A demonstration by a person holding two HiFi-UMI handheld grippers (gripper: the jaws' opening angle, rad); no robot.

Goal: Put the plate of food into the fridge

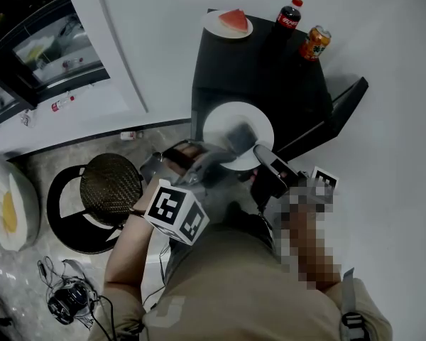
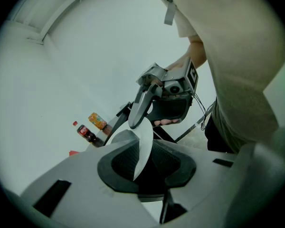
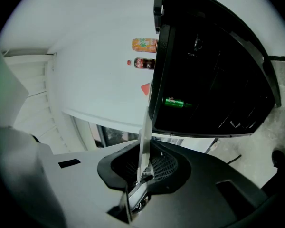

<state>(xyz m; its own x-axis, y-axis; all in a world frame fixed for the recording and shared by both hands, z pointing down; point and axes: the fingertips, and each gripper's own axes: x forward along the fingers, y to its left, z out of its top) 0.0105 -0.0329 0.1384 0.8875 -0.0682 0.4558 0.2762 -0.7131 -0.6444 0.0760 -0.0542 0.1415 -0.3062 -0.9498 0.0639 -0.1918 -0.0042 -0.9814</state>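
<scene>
Left claw point(image 1: 231, 142) and right claw point(image 1: 261, 153) each clamped the plate point(image 1: 224, 123) rim; you held it by the counter point(image 1: 270, 69) front edge. Carry step, probably. Next: keep it level, swing toward fridge point(image 1: 35, 55).

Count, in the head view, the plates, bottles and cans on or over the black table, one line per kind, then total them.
Plates: 2 (white plate, watermelon plate)
Cola bottle: 1
Orange can: 1
Total: 4

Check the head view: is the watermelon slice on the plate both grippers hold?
No, the watermelon slice sits on a second plate farther back.
</scene>
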